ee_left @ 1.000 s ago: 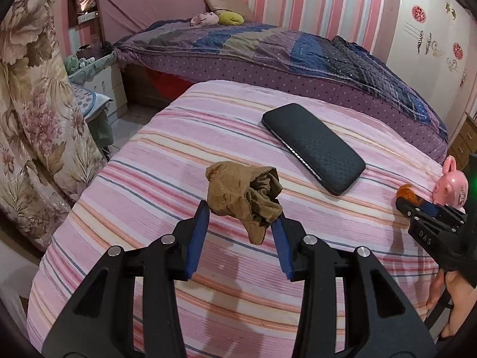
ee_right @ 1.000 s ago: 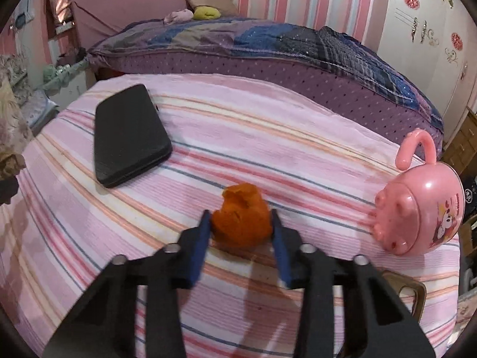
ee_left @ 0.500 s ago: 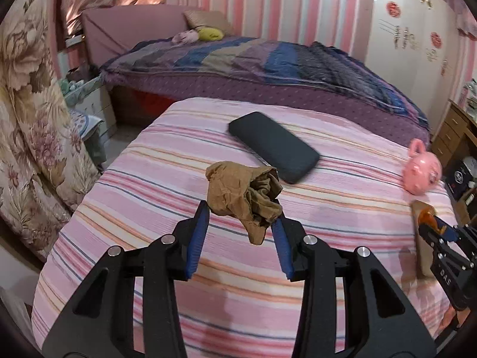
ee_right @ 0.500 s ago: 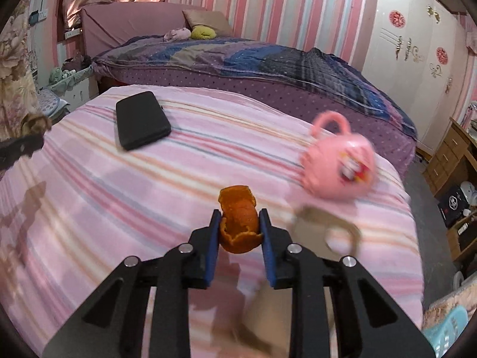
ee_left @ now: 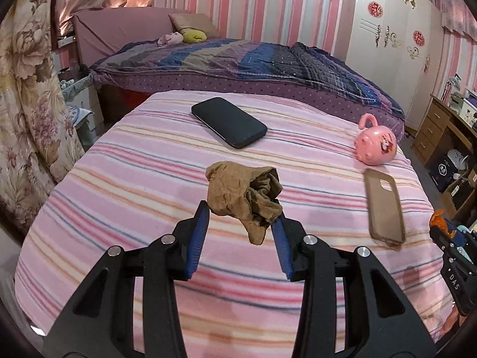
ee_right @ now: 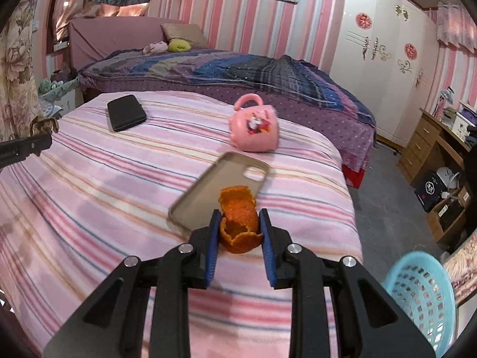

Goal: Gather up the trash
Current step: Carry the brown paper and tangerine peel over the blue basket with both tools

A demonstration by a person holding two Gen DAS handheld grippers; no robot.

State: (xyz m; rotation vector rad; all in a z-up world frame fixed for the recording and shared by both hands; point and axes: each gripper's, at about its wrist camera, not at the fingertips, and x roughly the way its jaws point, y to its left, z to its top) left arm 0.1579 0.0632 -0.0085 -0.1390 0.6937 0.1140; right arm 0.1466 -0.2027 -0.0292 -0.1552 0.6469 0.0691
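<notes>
My left gripper [ee_left: 241,211] is shut on a crumpled brown paper wad [ee_left: 243,195] and holds it above the pink striped table [ee_left: 149,179]. My right gripper [ee_right: 238,223] is shut on an orange peel [ee_right: 239,223] and holds it above the table's right end. The peel [ee_left: 440,223] and the right gripper also show at the right edge of the left wrist view. The left gripper with the brown wad [ee_right: 44,125] shows at the left edge of the right wrist view. A light blue mesh basket [ee_right: 423,295] stands on the floor at the lower right.
On the table lie a black case [ee_left: 229,121], a pink pig mug [ee_left: 376,146] on its side and a tan phone case [ee_left: 384,205]. A bed [ee_left: 238,62] stands behind the table. A wooden desk [ee_right: 438,143] and boxes are at the right.
Both grippers have pulled back and risen from the table with their loads. The right gripper has swung right, and the blue basket has come into its view.
</notes>
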